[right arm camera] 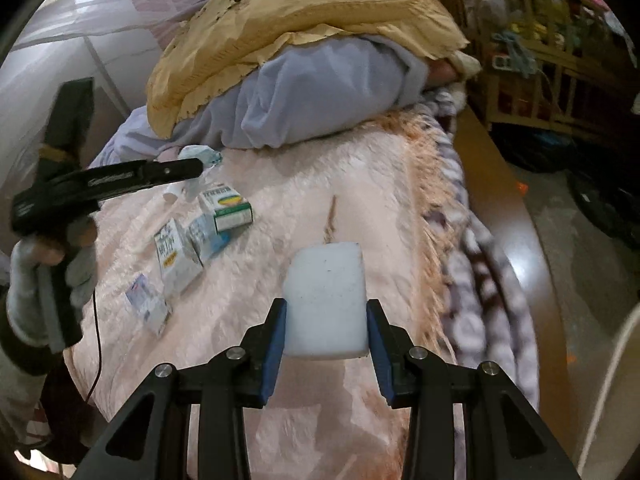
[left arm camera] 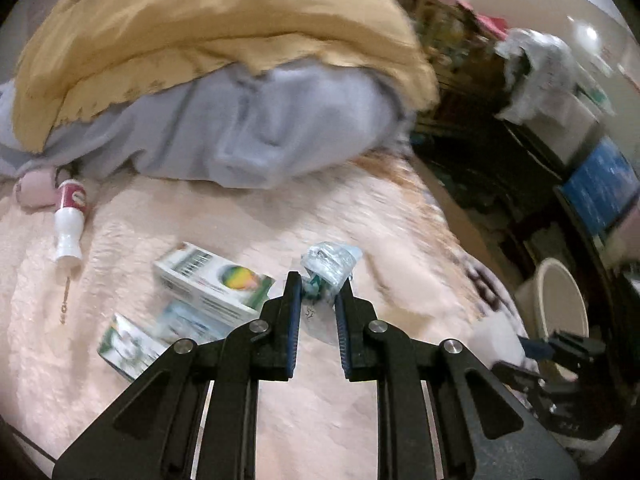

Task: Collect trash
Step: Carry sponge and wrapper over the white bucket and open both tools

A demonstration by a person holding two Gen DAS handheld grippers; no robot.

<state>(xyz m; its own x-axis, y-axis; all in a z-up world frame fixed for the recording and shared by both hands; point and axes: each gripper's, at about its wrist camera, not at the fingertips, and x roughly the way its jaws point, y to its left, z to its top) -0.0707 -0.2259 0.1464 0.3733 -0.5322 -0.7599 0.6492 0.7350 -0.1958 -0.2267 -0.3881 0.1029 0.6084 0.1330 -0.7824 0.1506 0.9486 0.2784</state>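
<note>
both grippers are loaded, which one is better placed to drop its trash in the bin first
Right. The right hand-held gripper, shut on the white block, is beside the bin; the left hand-held gripper, gripping the crumpled plastic, is over the bed.

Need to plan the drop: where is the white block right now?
In the right wrist view the white block sits centre frame, clamped in the right tool above the pink blanket.

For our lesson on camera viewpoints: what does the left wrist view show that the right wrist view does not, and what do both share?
Only the left wrist view: a red-and-white plastic bottle lying on the bed, a cream round bin, and the left gripper shut on crumpled clear plastic wrap.

Only the right wrist view: the right gripper clamping a white foam block, and a gloved hand.

Both: the green-and-white cardboard box, pink fuzzy blanket, and yellow pillow.
</note>
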